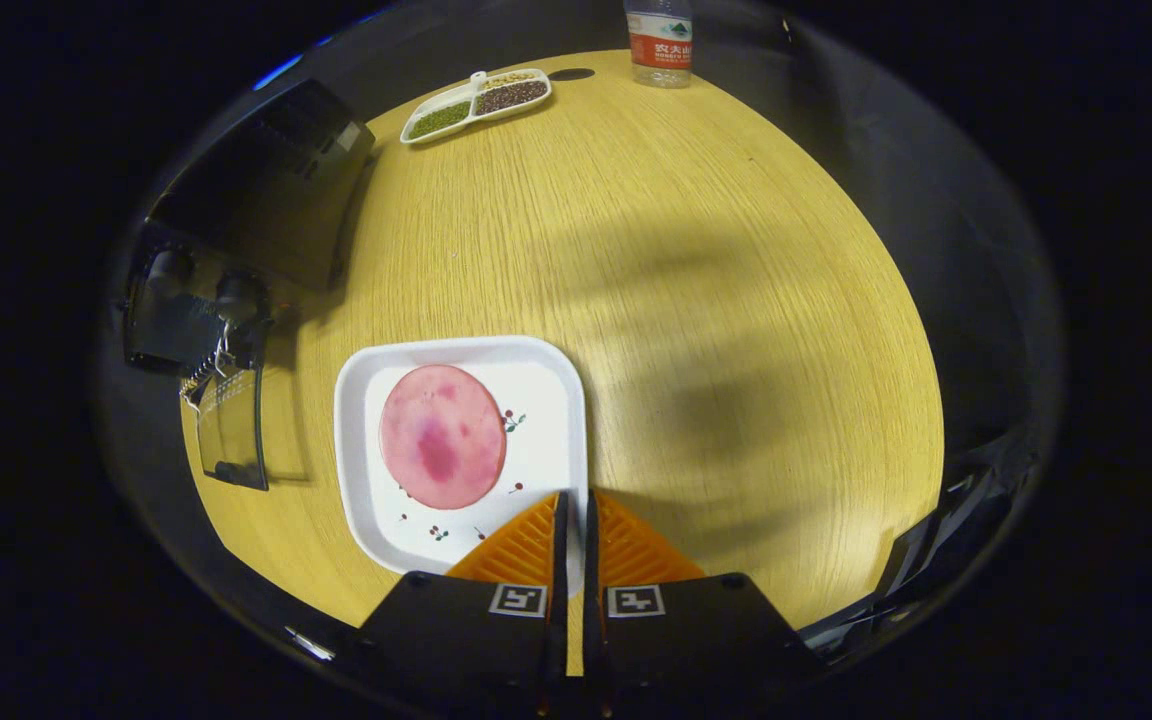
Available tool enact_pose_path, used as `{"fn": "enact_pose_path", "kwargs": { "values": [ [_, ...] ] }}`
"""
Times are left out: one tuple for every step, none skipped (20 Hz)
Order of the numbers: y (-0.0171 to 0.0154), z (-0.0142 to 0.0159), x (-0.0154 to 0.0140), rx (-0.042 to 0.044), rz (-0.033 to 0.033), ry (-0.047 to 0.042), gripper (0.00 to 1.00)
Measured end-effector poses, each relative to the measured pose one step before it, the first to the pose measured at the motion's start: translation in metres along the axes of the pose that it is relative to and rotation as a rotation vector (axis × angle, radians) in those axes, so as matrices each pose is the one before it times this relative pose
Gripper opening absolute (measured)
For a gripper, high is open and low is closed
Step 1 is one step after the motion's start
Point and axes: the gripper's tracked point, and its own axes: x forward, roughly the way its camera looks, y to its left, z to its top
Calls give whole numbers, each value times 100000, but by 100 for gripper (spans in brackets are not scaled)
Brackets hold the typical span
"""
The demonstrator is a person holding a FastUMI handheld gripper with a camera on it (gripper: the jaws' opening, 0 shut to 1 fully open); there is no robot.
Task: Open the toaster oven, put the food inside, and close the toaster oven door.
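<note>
Toaster oven [236, 260] door down; hand-held gripper [573, 500] nearly closed, pinching white plate [361, 400] rim; ham slice [443, 436] on plate.

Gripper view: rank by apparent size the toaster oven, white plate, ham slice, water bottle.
1. toaster oven and white plate: look alike, not ranked.
2. ham slice
3. water bottle, far across the table, so nearness skews it.
The hand-held gripper is shut, over the plate's edge.

Bright overhead light on wooden table [716, 250]; soft broad shadows ahead of my fingers [626, 545]. Fisheye bends table rim; surroundings beyond dim.
</note>
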Motion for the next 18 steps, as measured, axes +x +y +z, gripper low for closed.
{"fn": "enact_pose_path", "kwargs": {
  "values": [
    [106,204,-683,-162,1202,-1186,8],
    [69,-114,1106,-549,967,138,4],
    [10,-33,-150,-1058,1250,-251,4],
    [133,-49,52,-840,1212,38,2],
    [10,-16,38,113,1176,559,2],
    [-5,8,6,1212,731,482,2],
    [74,-6,13,1721,1106,240,2],
    [108,-142,-155,2043,1365,440,2],
    [289,-227,-285,1871,1960,-626,2],
    [129,-161,-276,1038,624,-741,2],
    [-34,-53,-314,1062,122,-1145,2],
    [121,-191,-303,1281,468,-809,2],
    [69,-95,-343,1401,528,-676,2],
    [101,-77,-224,1703,749,-898,2],
    [73,-20,-253,1377,384,-942,2],
    [238,-155,-386,1341,753,-1178,2],
    [241,-89,-370,693,842,-1188,2],
    [225,-251,-449,506,432,-1607,2]
  ]
}}
